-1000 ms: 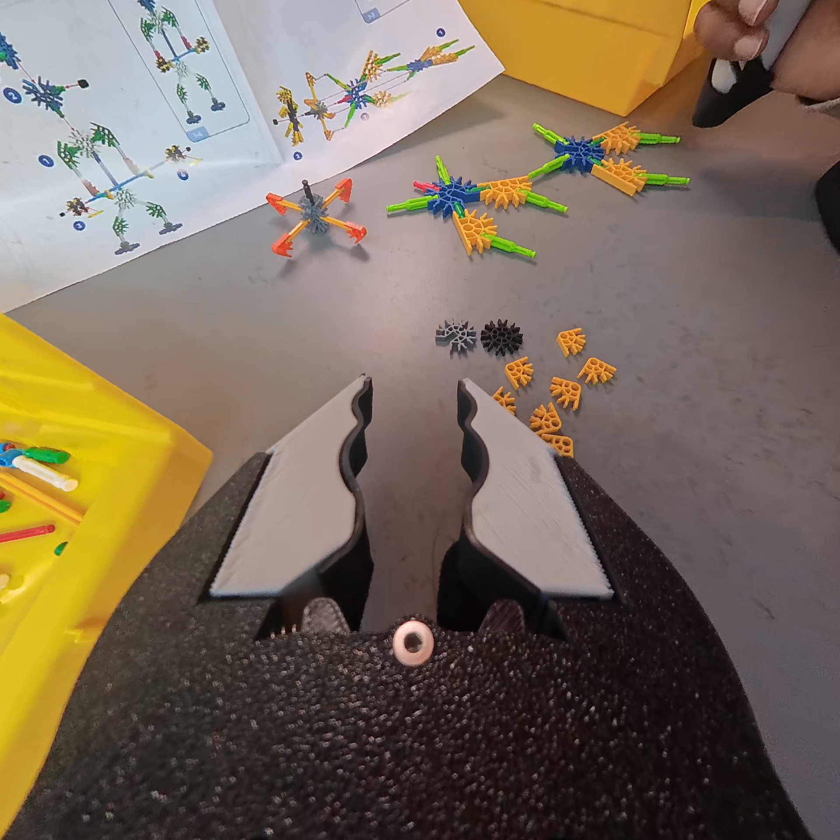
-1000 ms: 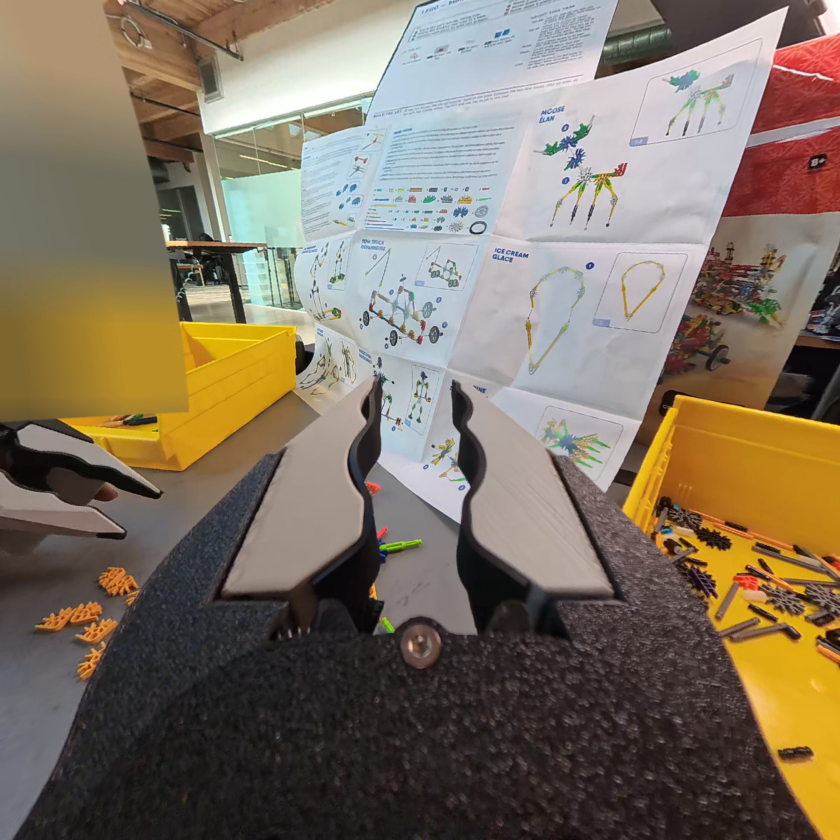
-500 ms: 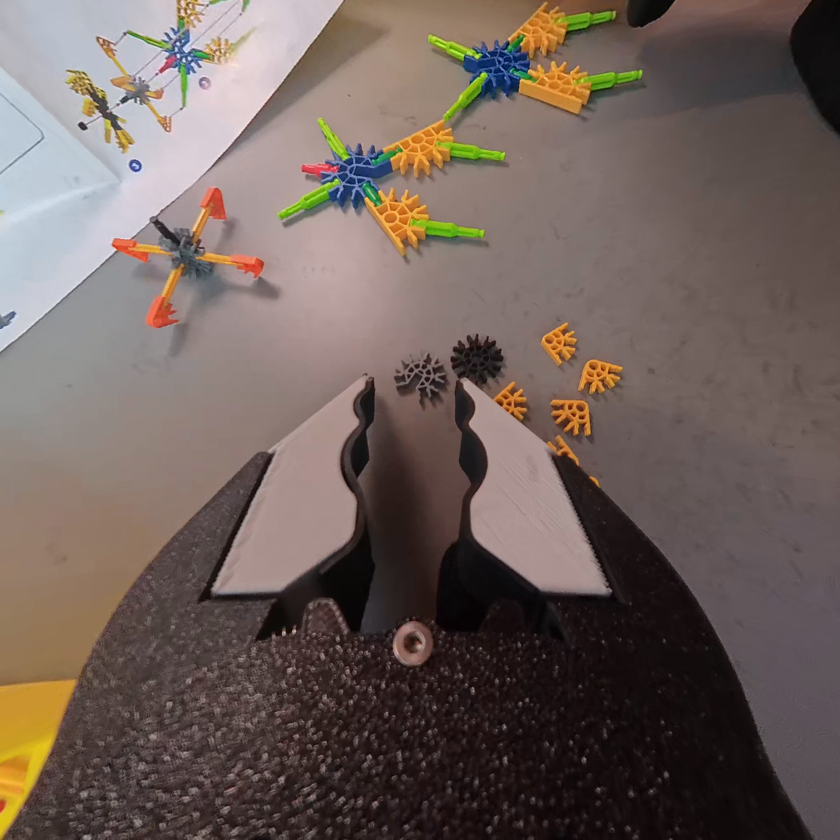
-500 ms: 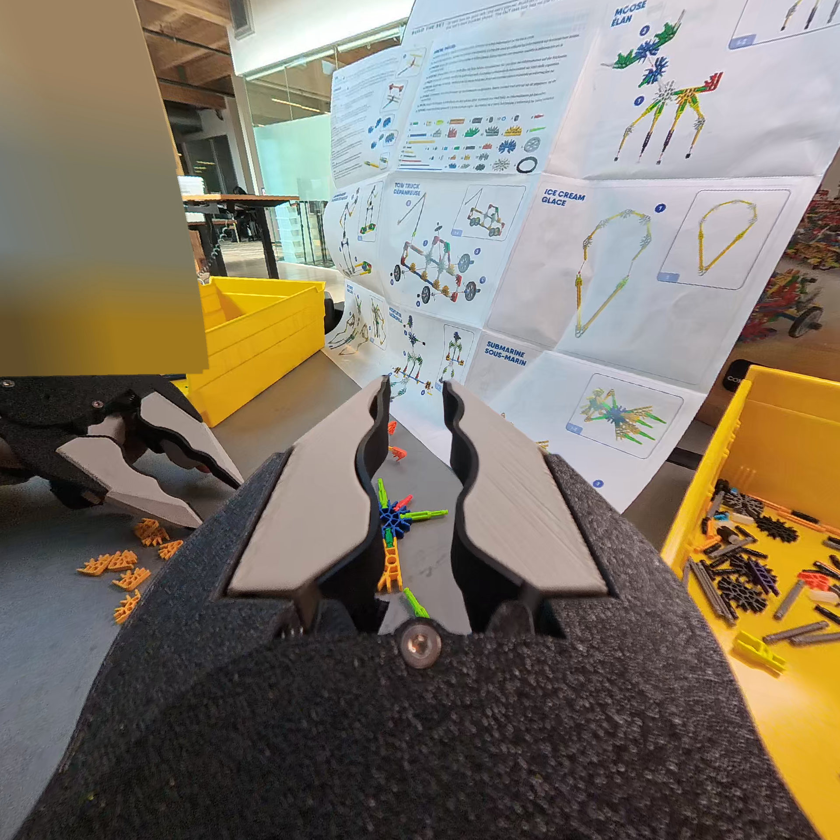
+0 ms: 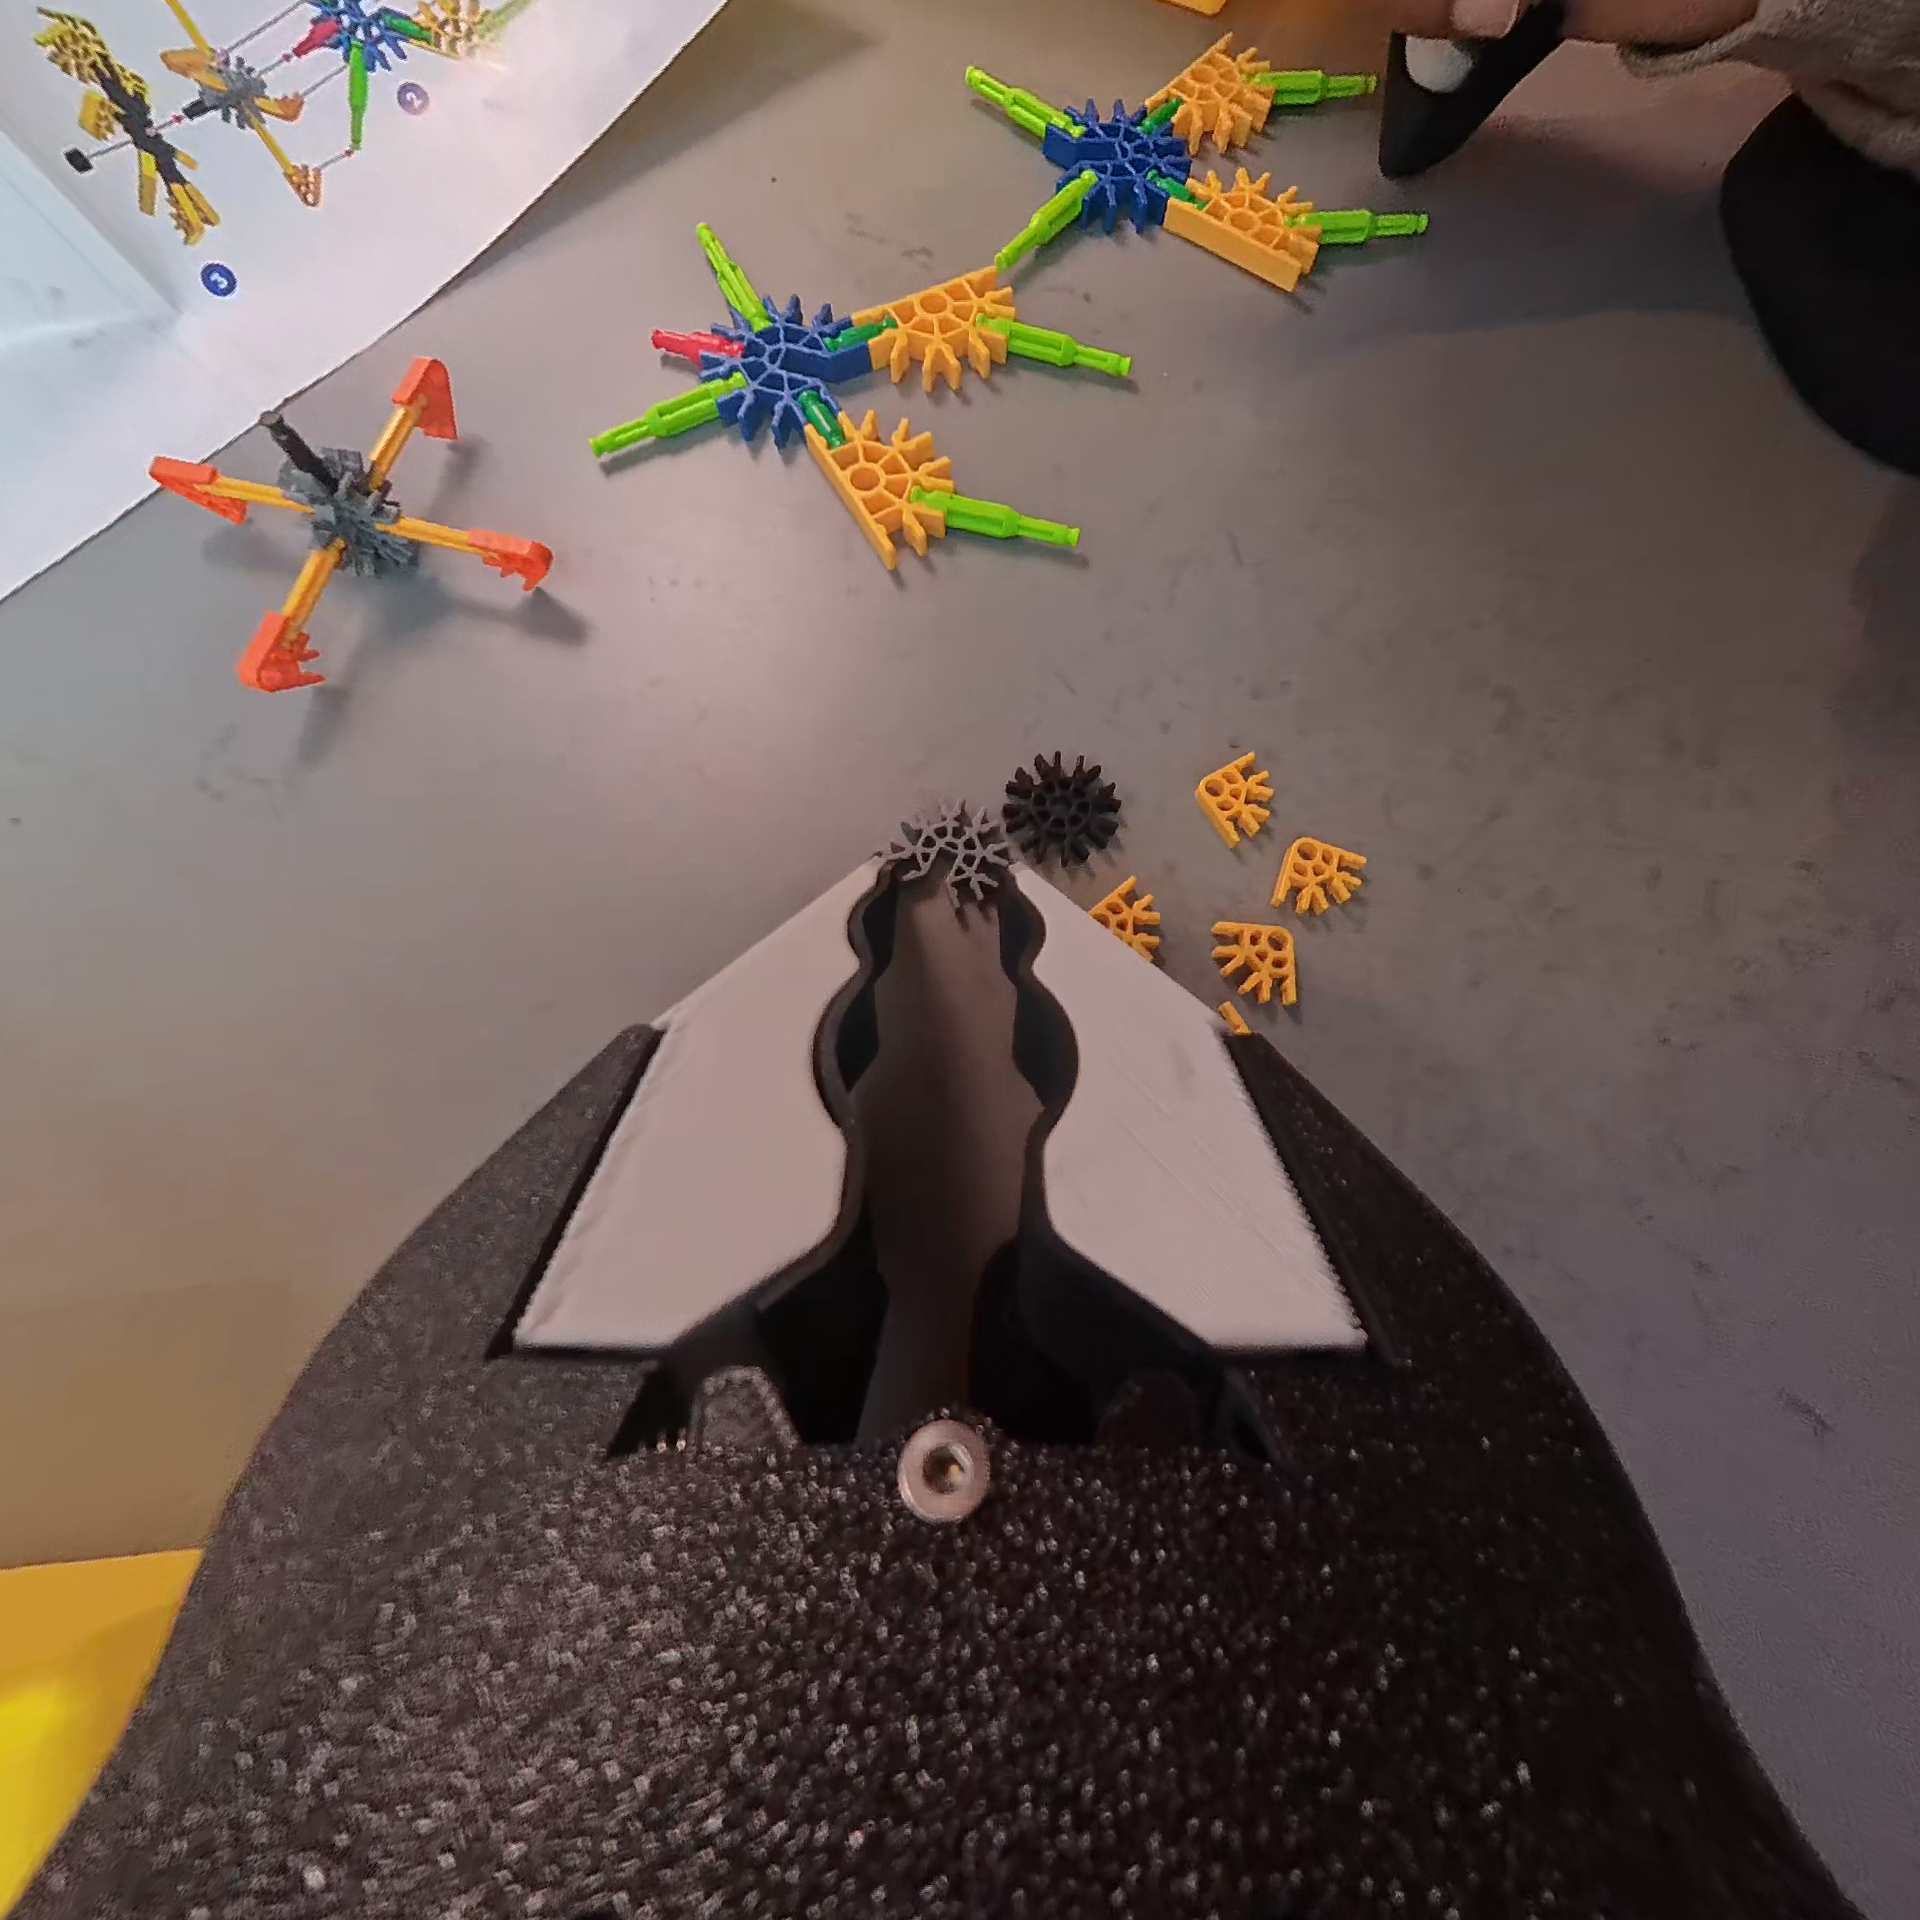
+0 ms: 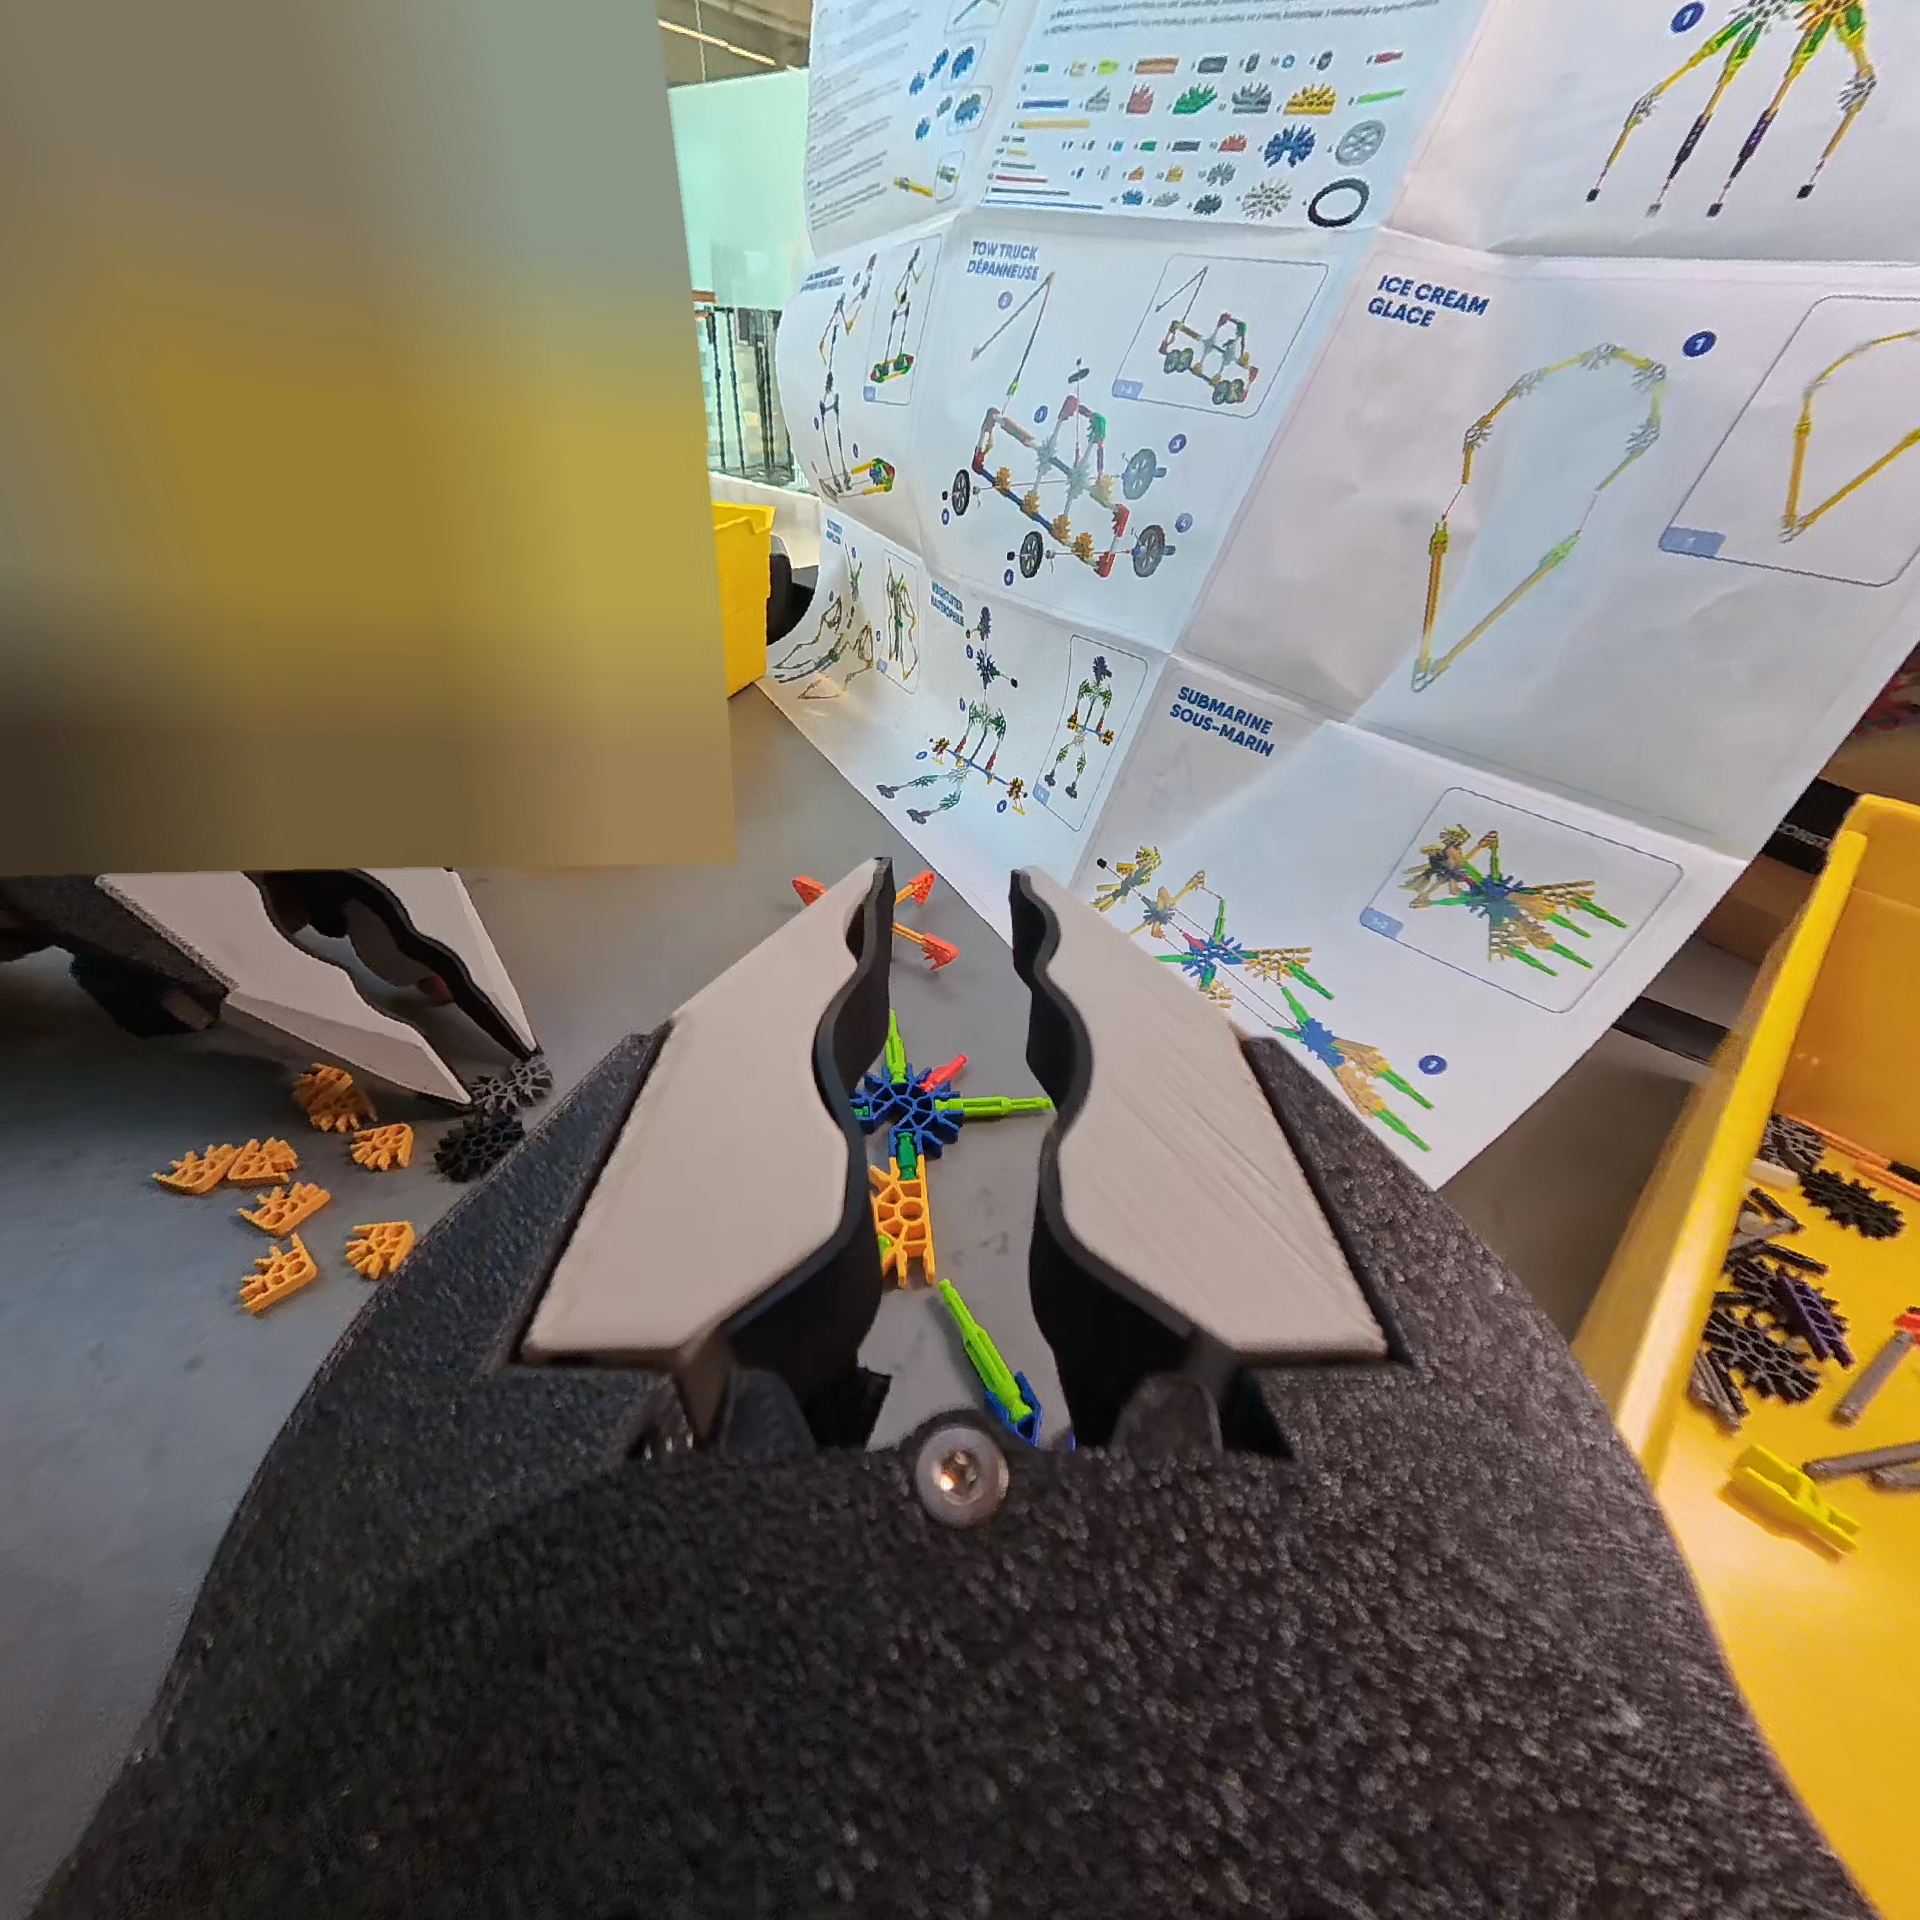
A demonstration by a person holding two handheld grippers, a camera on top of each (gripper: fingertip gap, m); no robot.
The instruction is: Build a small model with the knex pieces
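Observation:
My left gripper (image 5: 951, 875) is down at the grey table (image 5: 520, 831), its fingertips shut on a grey snowflake-shaped connector (image 5: 954, 847). The right wrist view confirms this: the connector (image 6: 514, 1086) sits pinched at the left gripper's tips (image 6: 488, 1070). A black round connector (image 5: 1062, 808) lies just right of it. My right gripper (image 6: 951, 883) is open and empty. It hovers above a blue, green and yellow rod assembly (image 6: 909, 1107), which shows between its fingers without touching them.
Several small yellow connectors (image 5: 1257, 956) lie right of the left gripper. An orange and grey cross assembly (image 5: 343, 509) and two joined blue-hub assemblies (image 5: 831, 374) lie farther ahead. A propped instruction sheet (image 6: 1351, 520) stands behind. A yellow bin of parts (image 6: 1818, 1351) is at the right. Across from one pair of fingers to the other is roughly 20 cm.
My left gripper moved forward to the grey connector and its jaws closed on it. My right gripper dropped lower over the blue-hub assembly and stayed open.

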